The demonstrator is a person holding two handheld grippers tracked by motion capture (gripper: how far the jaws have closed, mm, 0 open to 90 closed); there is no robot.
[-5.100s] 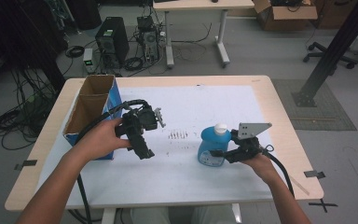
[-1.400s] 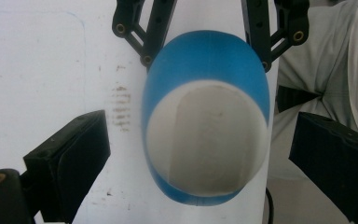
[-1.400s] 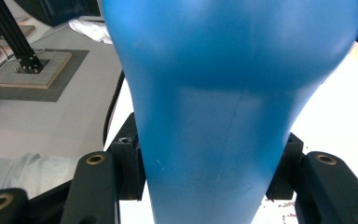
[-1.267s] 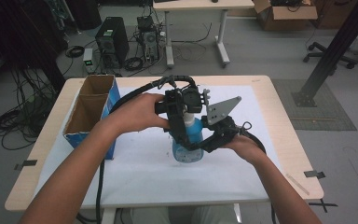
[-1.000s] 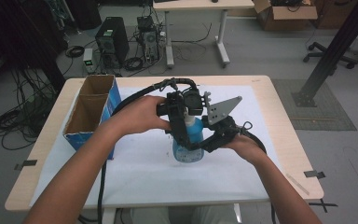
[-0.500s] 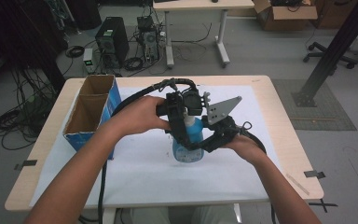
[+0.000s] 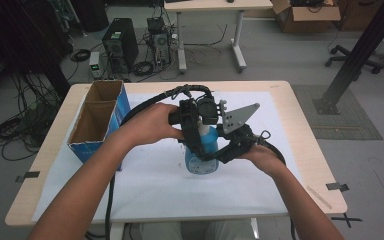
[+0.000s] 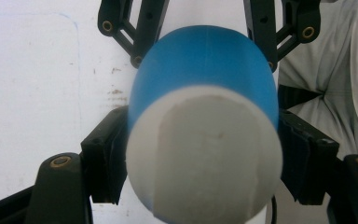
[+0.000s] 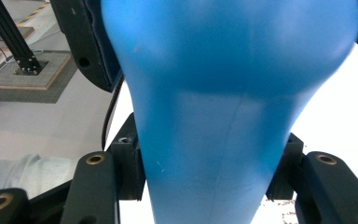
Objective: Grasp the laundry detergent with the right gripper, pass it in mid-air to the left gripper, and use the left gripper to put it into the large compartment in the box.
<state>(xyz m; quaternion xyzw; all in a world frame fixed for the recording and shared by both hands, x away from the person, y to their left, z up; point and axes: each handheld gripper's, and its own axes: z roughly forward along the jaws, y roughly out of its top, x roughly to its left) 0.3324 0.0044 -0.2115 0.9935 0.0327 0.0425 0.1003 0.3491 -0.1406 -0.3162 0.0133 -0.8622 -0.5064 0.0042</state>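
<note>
A blue plastic bottle (image 7: 199, 159) with a white cap (image 8: 204, 154) stands upright on the white sheet at the table's middle. My left gripper (image 7: 204, 131) comes in from the left over the bottle's top and is shut on the cap, one jaw pad on each side of it (image 8: 200, 161). From the right, my right gripper (image 7: 216, 154) is shut on the bottle's blue body (image 9: 223, 93), and its jaws press both sides below the shoulder (image 9: 209, 170). The right gripper's black linkages (image 8: 140, 28) appear beyond the cap.
A blue cardboard box (image 7: 97, 120) with an open top and two compartments stands at the table's left edge. A white sheet (image 7: 150, 185) covers most of the wooden table (image 7: 302, 135). Desks, computers and cables stand on the floor behind.
Since five seconds ago the bottle and right gripper moved from the right to the middle, and the left gripper came over and shut on the cap. Over the last second, nothing moved visibly.
</note>
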